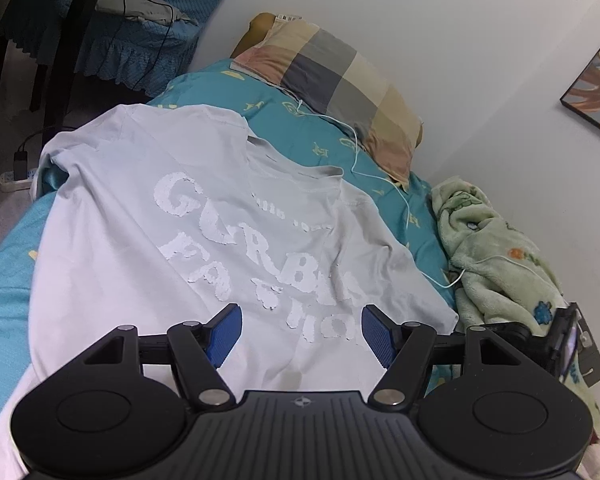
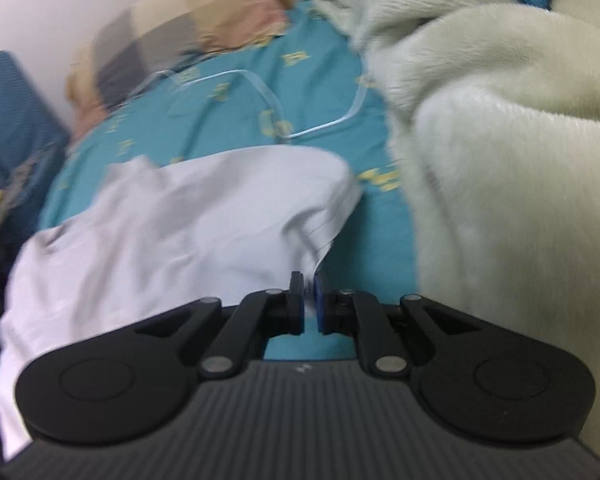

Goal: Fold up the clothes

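A pale grey T-shirt (image 1: 148, 208) with raised white lettering lies spread on the teal bed sheet (image 1: 300, 128), collar toward the pillow. My left gripper (image 1: 302, 330) hovers open above the shirt's lower print, nothing between its blue pads. In the right wrist view the same T-shirt (image 2: 172, 220) shows as a white sleeve and side. My right gripper (image 2: 308, 300) is shut on the sleeve's edge, with fabric pinched between its blue pads. Part of the right gripper (image 1: 560, 340) shows at the right edge of the left wrist view.
A checked pillow (image 1: 340, 80) lies by the wall, and a white cable (image 1: 384, 180) trails across the sheet. A fluffy green blanket (image 1: 496, 248) is bunched along the wall, close on my right gripper's right (image 2: 500, 140). A chair with a teal cover (image 1: 112, 32) stands beyond the bed.
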